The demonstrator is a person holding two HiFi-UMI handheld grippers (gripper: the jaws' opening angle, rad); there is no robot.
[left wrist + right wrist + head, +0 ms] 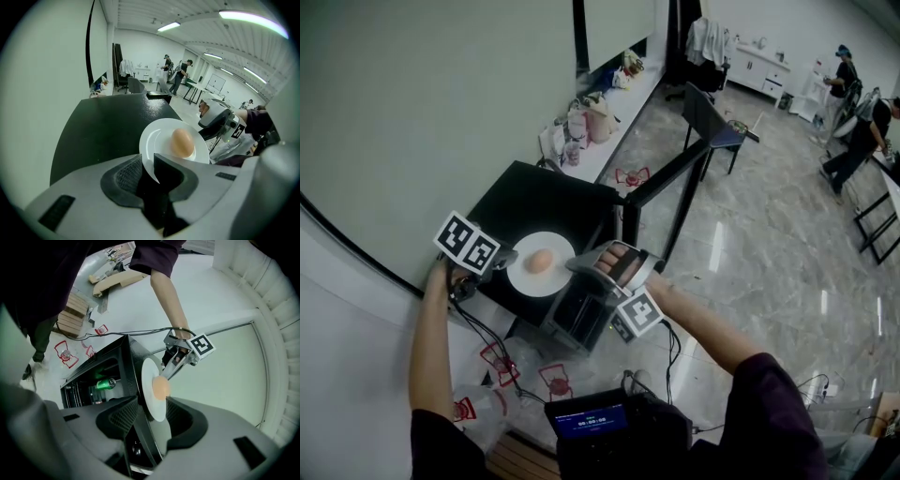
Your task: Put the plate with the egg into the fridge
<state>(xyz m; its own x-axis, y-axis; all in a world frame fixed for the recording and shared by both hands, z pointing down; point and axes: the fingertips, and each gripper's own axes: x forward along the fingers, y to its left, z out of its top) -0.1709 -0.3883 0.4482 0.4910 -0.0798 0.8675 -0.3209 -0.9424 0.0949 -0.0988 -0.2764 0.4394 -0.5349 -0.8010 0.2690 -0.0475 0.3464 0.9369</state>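
Grip matters most at this step. The left gripper (pixel 502 260) is clamped on the near-left rim of the plate (pixel 555 246). The right gripper (pixel 579 266) appears to pinch the opposite rim with its jaws set wider. The plate, with the egg (pixel 539 262) lying loose at its middle, is at the front edge of the fridge (pixel 553 197) top and seems to overhang it slightly. Whether it rests there or is just lifted I cannot tell.

Nothing holds the egg in place, so I judge level carrying to be the whole job. Both hands should move as one, at the same height, with no twisting and no pulling apart on the rim. The plate should come forward off the front edge, then down and into the open compartment in one slow arc. A green can (pixel 104 383) lies inside, so the plate should go on a bare stretch of shelf away from it. The jaws should let go only once the plate sits flat, one side after the other.
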